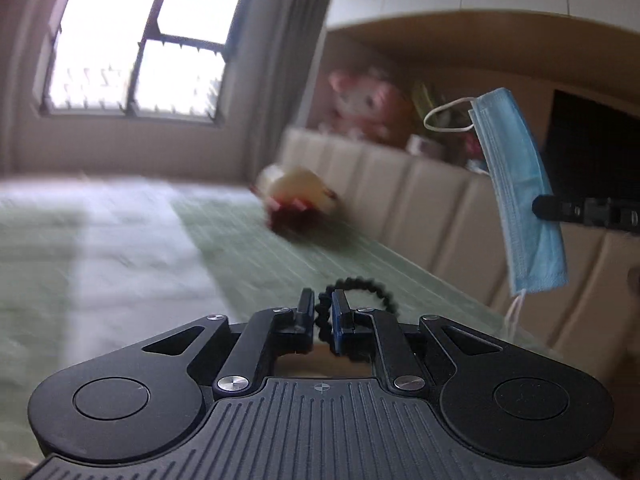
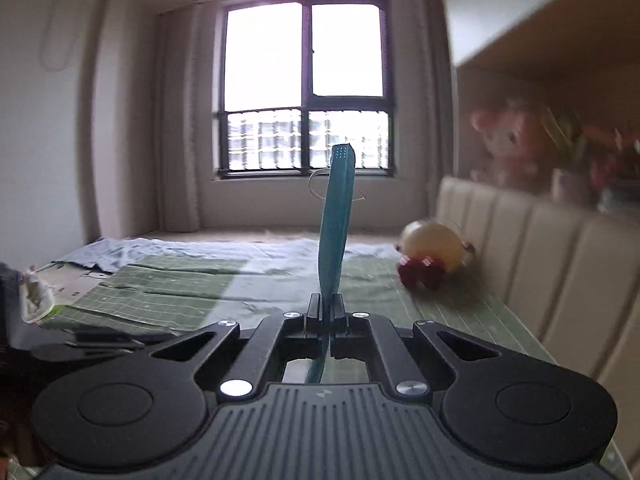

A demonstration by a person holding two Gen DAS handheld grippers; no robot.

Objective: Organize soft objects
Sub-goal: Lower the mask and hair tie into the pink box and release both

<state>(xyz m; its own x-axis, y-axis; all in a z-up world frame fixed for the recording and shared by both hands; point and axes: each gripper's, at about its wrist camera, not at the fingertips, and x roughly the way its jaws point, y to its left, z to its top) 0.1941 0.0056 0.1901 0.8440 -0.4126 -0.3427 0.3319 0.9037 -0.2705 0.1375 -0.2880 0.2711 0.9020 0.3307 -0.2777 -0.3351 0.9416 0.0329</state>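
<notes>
Above the green bed (image 2: 200, 284), clear of it: blue pleated face mask (image 1: 520, 192), folded lengthwise, white ear loops dangling, pinched mid-length in the right gripper's (image 2: 326, 306) narrowed jaws. Left gripper (image 1: 322, 308): jaws clamped on a black beaded hair tie (image 1: 362, 286), held level. Blurred: yellow-and-red plush toy (image 2: 434, 256) by the padded headboard (image 2: 560, 264); pink plush (image 1: 368, 104) on the shelf.
</notes>
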